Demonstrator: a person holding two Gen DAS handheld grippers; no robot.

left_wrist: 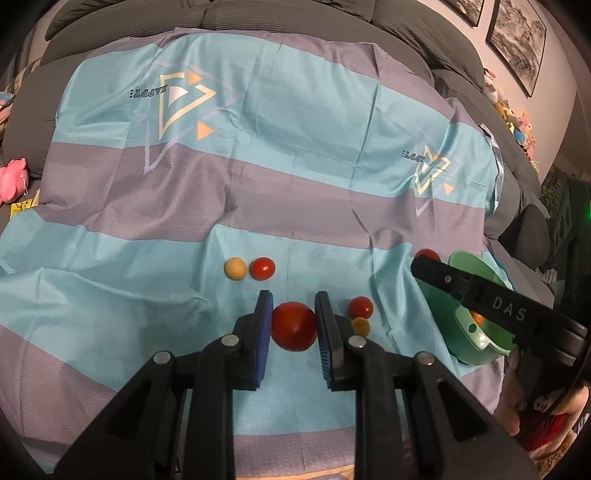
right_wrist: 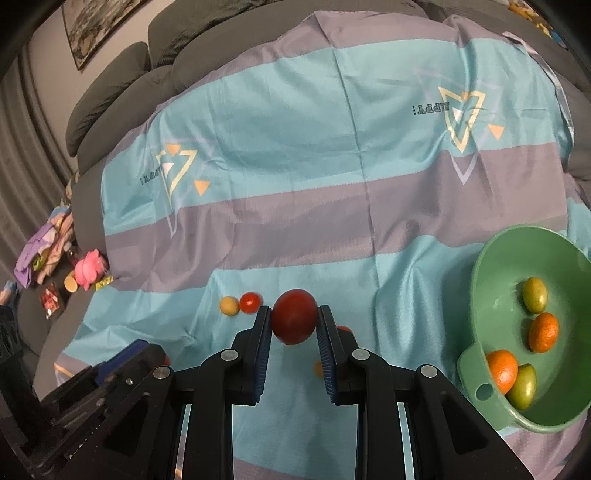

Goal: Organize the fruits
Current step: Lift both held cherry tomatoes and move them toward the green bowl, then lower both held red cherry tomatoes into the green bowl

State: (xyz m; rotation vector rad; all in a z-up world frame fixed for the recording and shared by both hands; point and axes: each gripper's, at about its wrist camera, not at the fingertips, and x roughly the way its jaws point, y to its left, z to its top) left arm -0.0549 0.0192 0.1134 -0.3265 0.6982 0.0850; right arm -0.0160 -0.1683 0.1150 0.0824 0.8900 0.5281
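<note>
My right gripper [right_wrist: 294, 310] jaws clamp a red fruit [right_wrist: 294, 316] — I'd release it low inside the green bowl [right_wrist: 495, 295] — while my left gripper [left_wrist: 293, 297] jaws pinch a second red fruit [left_wrist: 294, 326].

Striped cloth over a grey sofa

A teal-and-grey striped cloth [left_wrist: 280, 155] printed with triangles and "HAPPY" covers a dark grey sofa [left_wrist: 229, 14]; a pink plush toy [right_wrist: 88, 267] lies beside it, and framed pictures [left_wrist: 517, 40] hang on the wall.
</note>
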